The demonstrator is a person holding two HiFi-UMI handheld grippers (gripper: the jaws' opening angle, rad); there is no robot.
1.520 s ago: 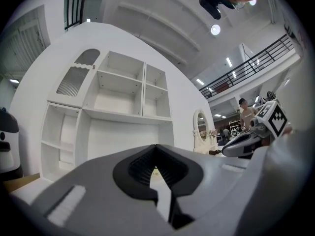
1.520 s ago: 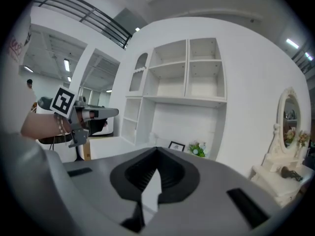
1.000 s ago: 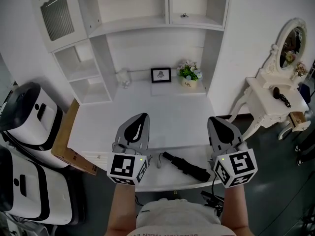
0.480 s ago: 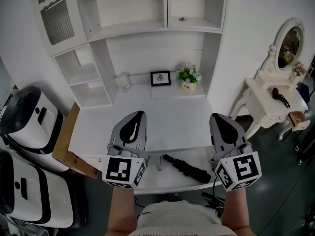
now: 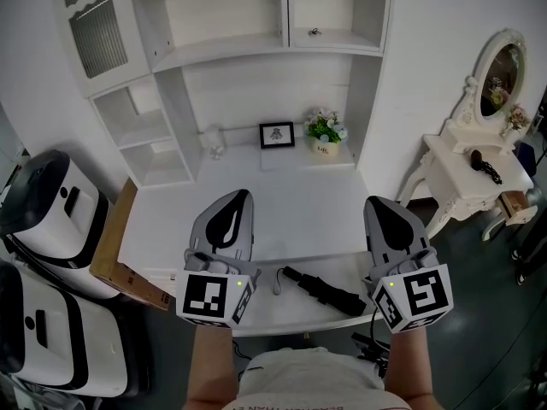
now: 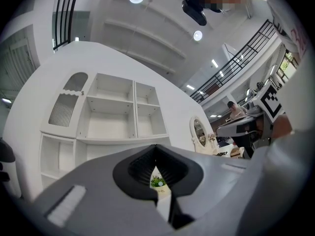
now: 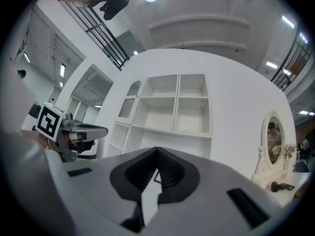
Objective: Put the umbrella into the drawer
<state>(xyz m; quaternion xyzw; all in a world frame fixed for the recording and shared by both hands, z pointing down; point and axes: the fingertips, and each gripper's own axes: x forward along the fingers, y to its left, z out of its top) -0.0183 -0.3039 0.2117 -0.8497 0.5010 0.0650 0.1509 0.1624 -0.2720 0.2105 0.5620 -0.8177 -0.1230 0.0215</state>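
A folded black umbrella (image 5: pixel 325 289) with a wrist strap lies on the white desk (image 5: pixel 282 207) near its front edge, between my two grippers. My left gripper (image 5: pixel 235 197) hovers above the desk to the umbrella's left, jaws shut with nothing in them. My right gripper (image 5: pixel 382 204) hovers to the umbrella's right, also shut and empty. Both point toward the shelf unit at the back. In the left gripper view the jaws (image 6: pixel 156 149) meet at the tips; in the right gripper view the jaws (image 7: pixel 157 151) do the same. No drawer front shows clearly.
A framed picture (image 5: pixel 277 134), a small flower pot (image 5: pixel 326 132) and a small white figure (image 5: pixel 214 140) stand at the desk's back. White shelves (image 5: pixel 256 24) rise behind. A brown board (image 5: pixel 120 254) and white machines (image 5: pixel 47 220) sit left; a white dressing table with mirror (image 5: pixel 479 165) stands right.
Both grippers have risen slightly above the desk, still shut. The umbrella has not moved.
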